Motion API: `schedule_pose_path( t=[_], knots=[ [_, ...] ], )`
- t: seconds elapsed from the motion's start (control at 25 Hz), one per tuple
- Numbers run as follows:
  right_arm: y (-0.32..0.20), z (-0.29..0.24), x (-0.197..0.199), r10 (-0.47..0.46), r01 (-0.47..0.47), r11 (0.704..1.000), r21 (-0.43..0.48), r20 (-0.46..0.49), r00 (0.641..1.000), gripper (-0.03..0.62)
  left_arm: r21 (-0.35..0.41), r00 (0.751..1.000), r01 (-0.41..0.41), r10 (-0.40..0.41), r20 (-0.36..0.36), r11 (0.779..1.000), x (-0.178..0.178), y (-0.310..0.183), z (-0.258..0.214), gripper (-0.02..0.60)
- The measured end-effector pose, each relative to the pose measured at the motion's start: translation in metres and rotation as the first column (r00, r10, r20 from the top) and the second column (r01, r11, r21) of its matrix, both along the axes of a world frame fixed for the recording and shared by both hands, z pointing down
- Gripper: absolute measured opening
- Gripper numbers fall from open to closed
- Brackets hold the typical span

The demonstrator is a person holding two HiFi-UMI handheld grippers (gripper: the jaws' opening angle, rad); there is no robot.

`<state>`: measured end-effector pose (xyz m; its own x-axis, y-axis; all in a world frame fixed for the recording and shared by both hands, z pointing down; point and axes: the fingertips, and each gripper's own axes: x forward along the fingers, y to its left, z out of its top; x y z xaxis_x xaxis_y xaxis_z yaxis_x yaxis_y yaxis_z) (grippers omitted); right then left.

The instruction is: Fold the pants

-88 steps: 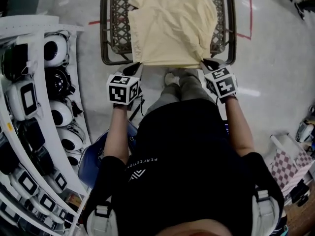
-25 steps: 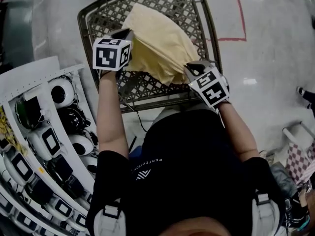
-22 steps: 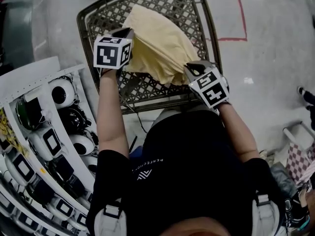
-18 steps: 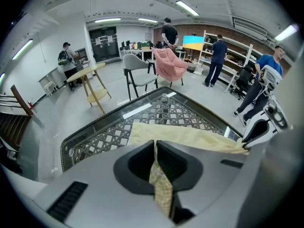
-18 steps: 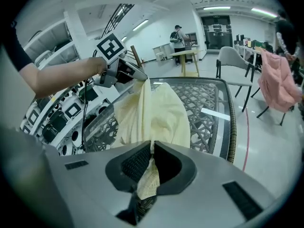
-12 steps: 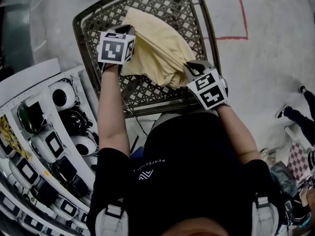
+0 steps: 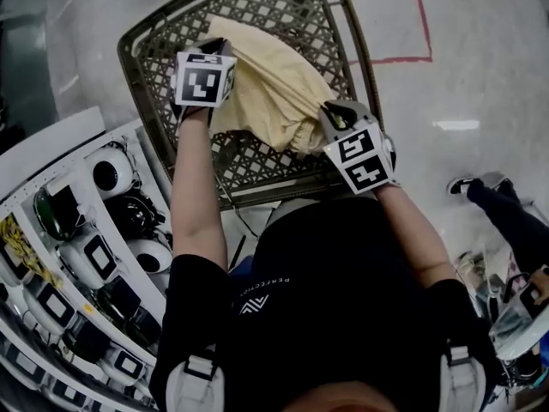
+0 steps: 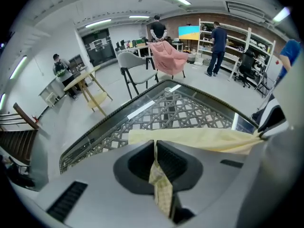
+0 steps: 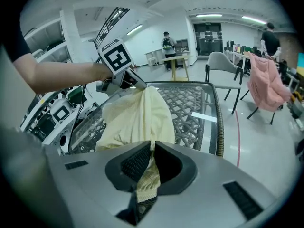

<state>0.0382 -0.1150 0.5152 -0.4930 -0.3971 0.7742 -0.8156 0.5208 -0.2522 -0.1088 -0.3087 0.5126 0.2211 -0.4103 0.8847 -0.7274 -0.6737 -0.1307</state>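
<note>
The pale yellow pants (image 7: 270, 88) lie bunched across the woven glass-topped table (image 7: 163, 54), stretched between my two grippers. My left gripper (image 7: 225, 54) is shut on one edge of the cloth at the upper left; a strip of fabric (image 8: 159, 186) shows pinched between its jaws. My right gripper (image 7: 324, 120) is shut on the other end at the table's near right side, with gathered fabric (image 9: 147, 177) between its jaws. In the right gripper view the pants (image 9: 137, 118) run from my jaws up to the left gripper (image 9: 130, 82).
A white shelf rack of helmets and devices (image 7: 86, 230) stands close at the left. Red tape lines (image 7: 420, 24) mark the floor at the right. A person's legs (image 7: 506, 209) are at the far right. Chairs (image 8: 137, 70), a pink cloth (image 8: 166, 58) and people stand beyond the table.
Both grippers have carried the pants further over the table; the left one moved up and slightly right, the right one shifted a little. The cloth now lies more bunched between them.
</note>
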Motion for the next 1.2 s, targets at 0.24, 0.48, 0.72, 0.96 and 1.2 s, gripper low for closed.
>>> schedule_pose_path(
  t=[0.24, 0.48, 0.72, 0.96, 1.2],
  knots=[
    [-0.006, -0.003, 0.009, 0.037, -0.035, 0.998, 0.061, -0.034, 0.999, 0.049, 0.039, 1.0, 0.003, -0.003, 0.02, 0.999, 0.0, -0.007, 0.005, 0.025],
    [-0.001, 0.0, 0.016, 0.072, -0.071, 0.997, 0.04, -0.037, 0.997, 0.049, 0.068, 1.0, 0.027, -0.027, -0.002, 0.997, -0.005, -0.014, 0.002, 0.025],
    [-0.002, -0.003, 0.019, 0.088, -0.085, 0.994, 0.062, -0.045, 0.995, 0.049, 0.116, 0.998, 0.057, -0.053, -0.035, 0.992, -0.007, -0.021, -0.004, 0.078],
    [-0.005, -0.006, 0.028, 0.125, -0.12, 0.989, 0.088, -0.045, 0.991, 0.049, 0.231, 0.986, 0.156, -0.137, -0.097, 0.96, -0.018, -0.04, -0.035, 0.15],
    [-0.011, -0.019, 0.032, 0.145, -0.14, 0.982, 0.128, -0.027, 0.989, 0.049, 0.223, 0.983, 0.161, -0.137, -0.12, 0.961, -0.021, -0.022, -0.044, 0.107]
  ],
)
